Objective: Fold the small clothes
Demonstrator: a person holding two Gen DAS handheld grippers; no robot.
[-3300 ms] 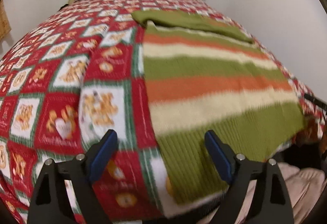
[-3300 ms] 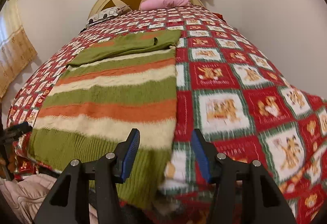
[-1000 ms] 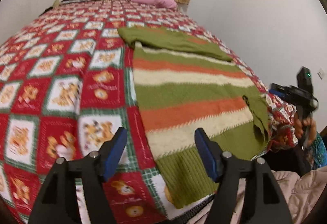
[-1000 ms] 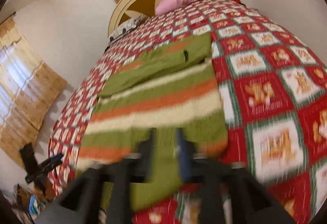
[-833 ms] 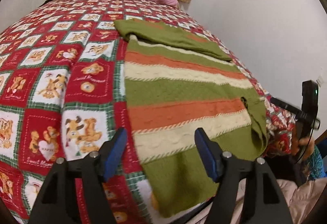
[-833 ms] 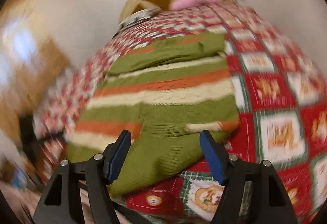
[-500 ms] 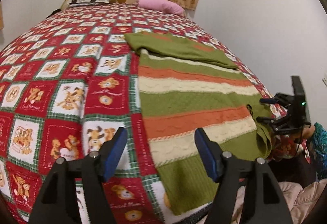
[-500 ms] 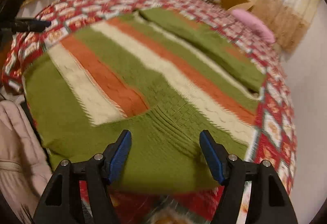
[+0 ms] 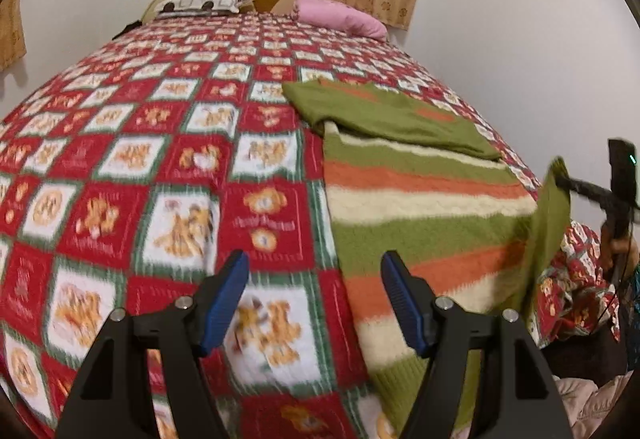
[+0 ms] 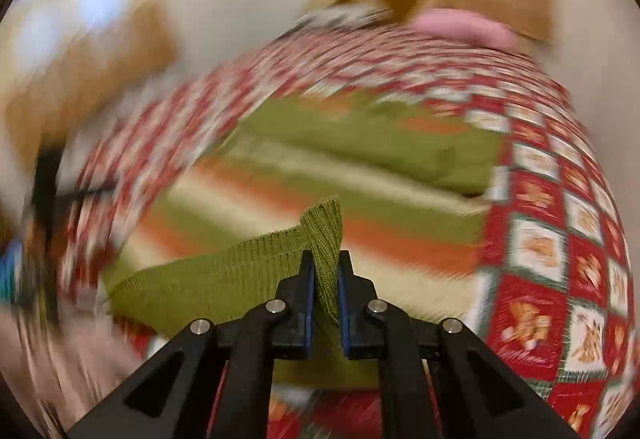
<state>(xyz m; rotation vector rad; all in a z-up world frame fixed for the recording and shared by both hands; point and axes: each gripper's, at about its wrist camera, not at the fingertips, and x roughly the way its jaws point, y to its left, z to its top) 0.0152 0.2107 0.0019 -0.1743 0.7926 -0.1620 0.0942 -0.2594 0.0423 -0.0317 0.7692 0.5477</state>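
The ribbed green hem of the striped knit sweater was pinched in the just-closed right gripper; the left gripper was held wide, empty, above the quilted bedspread.

Room light is soft & even, no hard shadows, no glare. Both pics bend round at the edges w/ black corners. Left wrist pic: a bit fuzzy, the red-and-white checked quilt smears near the bottom. Right wrist pic: very smeary, walls & bed all streaks; only the black right gripper & the ribbed green knit sweater corner in it look sharp.
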